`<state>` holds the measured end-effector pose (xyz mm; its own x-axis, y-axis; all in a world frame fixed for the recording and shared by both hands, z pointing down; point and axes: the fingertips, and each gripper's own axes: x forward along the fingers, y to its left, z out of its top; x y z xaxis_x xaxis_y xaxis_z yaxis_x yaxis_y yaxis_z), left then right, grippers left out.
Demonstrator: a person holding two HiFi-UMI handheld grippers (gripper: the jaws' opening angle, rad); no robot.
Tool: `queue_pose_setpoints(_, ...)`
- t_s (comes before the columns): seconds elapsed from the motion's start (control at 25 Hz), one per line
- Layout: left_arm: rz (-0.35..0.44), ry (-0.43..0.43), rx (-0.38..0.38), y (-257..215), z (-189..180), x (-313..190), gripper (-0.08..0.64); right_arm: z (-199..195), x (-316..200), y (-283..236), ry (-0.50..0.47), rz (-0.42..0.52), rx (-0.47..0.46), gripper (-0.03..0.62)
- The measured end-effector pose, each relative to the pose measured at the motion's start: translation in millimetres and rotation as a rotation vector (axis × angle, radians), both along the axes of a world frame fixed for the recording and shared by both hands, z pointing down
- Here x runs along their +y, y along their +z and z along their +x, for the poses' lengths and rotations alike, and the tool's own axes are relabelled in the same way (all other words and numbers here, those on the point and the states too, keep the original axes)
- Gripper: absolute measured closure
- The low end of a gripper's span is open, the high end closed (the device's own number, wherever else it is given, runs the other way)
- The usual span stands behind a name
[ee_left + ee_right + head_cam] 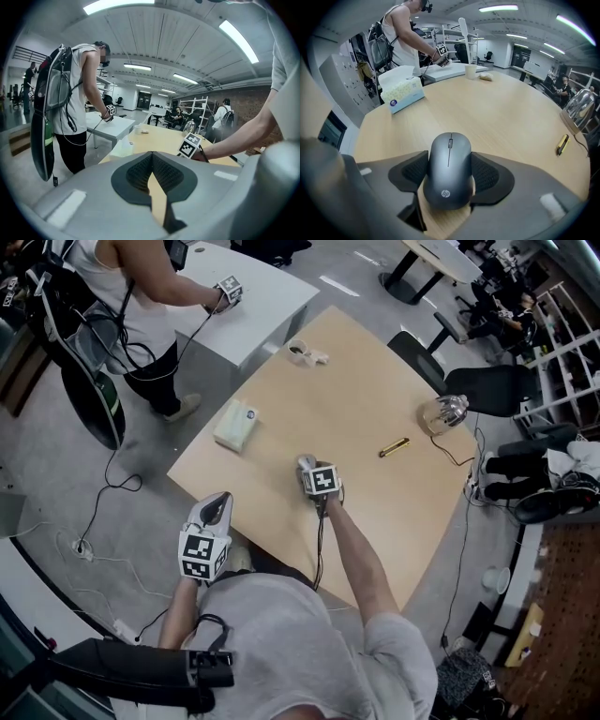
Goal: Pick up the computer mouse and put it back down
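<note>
A dark grey computer mouse (449,173) lies on the light wooden table (506,117), near its front edge. My right gripper (449,157) points steeply down over it, with one black pad against each side of the mouse. In the head view the right gripper (307,468) covers the mouse. My left gripper (219,502) hangs off the table's near left edge, away from the mouse. Its pads (140,171) meet at the tips, and nothing is between them.
A tissue box (235,425) lies at the table's left. A yellow stick-like object (394,446) and a glass dome (444,412) sit to the right, a paper cup (300,352) at the far end. Another person (131,296) stands at a white table beyond.
</note>
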<state>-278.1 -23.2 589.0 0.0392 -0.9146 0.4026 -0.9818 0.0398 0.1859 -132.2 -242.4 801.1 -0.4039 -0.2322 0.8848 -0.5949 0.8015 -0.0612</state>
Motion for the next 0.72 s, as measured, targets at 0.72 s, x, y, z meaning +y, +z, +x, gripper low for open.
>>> queue_pose_setpoints(0.72,0.044,0.053,-0.03,-16,15,-4,0.54,13,0,-92,0.09,0.178,-0.246,0.301)
